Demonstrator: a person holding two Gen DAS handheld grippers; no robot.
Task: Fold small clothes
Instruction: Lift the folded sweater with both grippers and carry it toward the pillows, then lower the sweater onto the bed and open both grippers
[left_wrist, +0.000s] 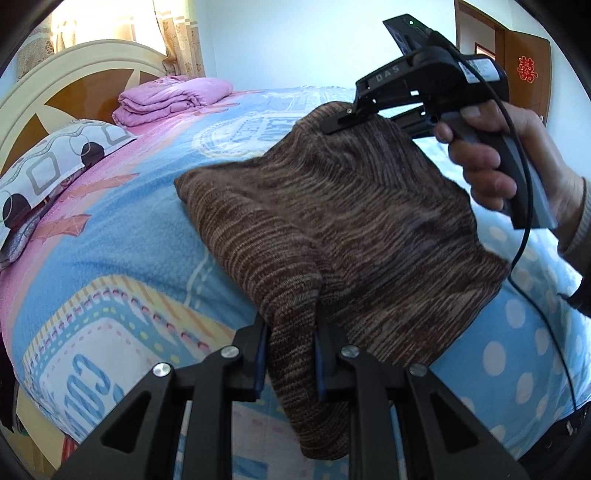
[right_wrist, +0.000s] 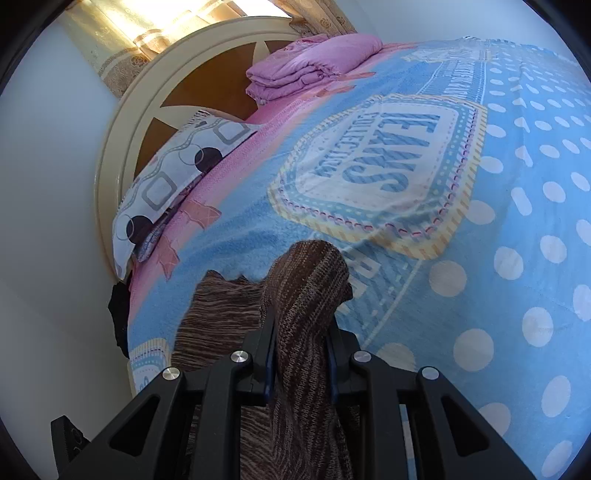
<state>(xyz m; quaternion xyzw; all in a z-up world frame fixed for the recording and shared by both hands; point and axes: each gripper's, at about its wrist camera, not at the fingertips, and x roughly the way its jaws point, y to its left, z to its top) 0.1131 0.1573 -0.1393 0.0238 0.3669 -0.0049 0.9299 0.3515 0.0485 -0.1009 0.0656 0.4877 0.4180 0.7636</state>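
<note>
With both the left gripper (left_wrist: 289, 354) and right gripper (right_wrist: 301, 354) pinching the soft, floppy brown knit (left_wrist: 332, 229), you should hold its edges so it hangs flat.

The blanket (right_wrist: 369, 155) reads "TEXAS COLLECTION"; the right tongs (left_wrist: 354, 114) carry "DAS".

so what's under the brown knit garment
Under the brown knit garment, held up by the left gripper and right gripper, lies the blue printed blanket on the bed. The patch of blanket directly beneath the draped knit is covered, so anything there cannot be seen.
</note>
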